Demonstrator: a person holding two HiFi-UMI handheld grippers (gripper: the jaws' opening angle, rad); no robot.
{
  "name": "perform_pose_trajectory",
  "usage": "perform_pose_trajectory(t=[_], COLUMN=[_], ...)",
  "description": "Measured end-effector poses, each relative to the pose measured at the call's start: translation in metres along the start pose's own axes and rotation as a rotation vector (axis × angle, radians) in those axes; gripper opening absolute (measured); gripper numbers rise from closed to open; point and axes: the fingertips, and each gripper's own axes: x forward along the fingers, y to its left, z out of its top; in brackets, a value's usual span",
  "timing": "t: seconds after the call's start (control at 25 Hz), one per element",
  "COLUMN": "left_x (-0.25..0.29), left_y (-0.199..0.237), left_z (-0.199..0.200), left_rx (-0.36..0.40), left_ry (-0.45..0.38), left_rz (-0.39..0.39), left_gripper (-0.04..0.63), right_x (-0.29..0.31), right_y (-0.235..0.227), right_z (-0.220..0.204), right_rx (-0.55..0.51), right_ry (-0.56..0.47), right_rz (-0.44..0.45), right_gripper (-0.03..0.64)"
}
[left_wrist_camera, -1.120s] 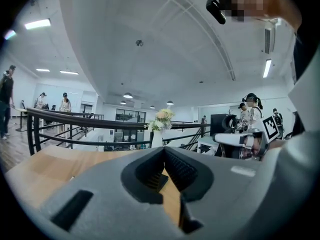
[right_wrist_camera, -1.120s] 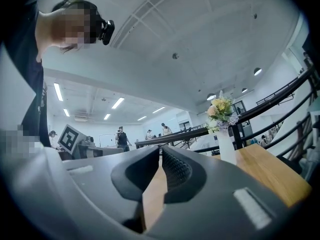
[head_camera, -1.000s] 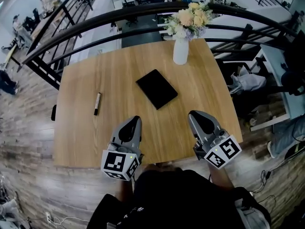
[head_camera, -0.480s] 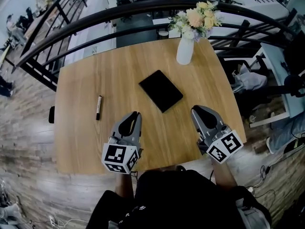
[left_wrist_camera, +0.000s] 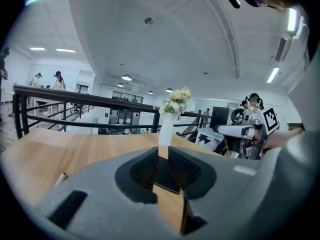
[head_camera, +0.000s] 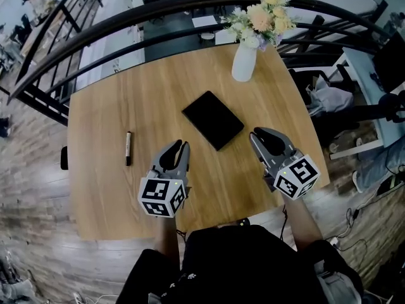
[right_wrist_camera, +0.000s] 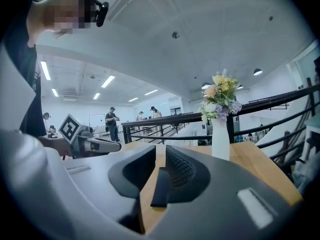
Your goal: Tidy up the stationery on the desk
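Observation:
A black notebook (head_camera: 212, 120) lies at an angle in the middle of the wooden desk (head_camera: 107, 182). A black-and-white pen (head_camera: 128, 147) lies to its left. My left gripper (head_camera: 179, 147) hovers over the desk just short of the notebook's near left edge. My right gripper (head_camera: 258, 135) is level with it, just right of the notebook's near corner. Both pairs of jaws have just been opening and stand narrowly open with nothing between them. In the left gripper view the notebook (left_wrist_camera: 164, 176) shows through the gap and the pen (left_wrist_camera: 61, 178) lies at lower left. The right gripper view shows the notebook (right_wrist_camera: 161, 186) ahead.
A white vase (head_camera: 243, 61) with flowers (head_camera: 261, 18) stands at the desk's far edge, behind the notebook. A black railing (head_camera: 88, 33) curves round the far side. Beyond the desk's right edge stands office clutter (head_camera: 329, 100). People stand far off in the background.
Both grippers have moved forward over the desk toward the notebook. Their jaws have parted a little. The notebook, pen and vase have not moved on the desk.

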Motion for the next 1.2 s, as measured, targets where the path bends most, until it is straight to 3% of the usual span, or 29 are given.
perform_pose_trajectory(t=[0.64,1.2], left_x=[0.078,0.135], left_y=[0.051,0.083], left_z=[-0.052,-0.108], left_rx=[-0.123,-0.229], left_ry=[0.157,0.331], left_rz=[-0.011,0.021], left_gripper=[0.087,0.128], right_x=[0.076,0.117], right_y=[-0.046,-0.093], right_z=[-0.057,-0.13], right_rx=[0.019,0.011], right_ry=[0.182,0.379], right_rz=[0.016,-0.046], right_gripper=[0.077,0.097])
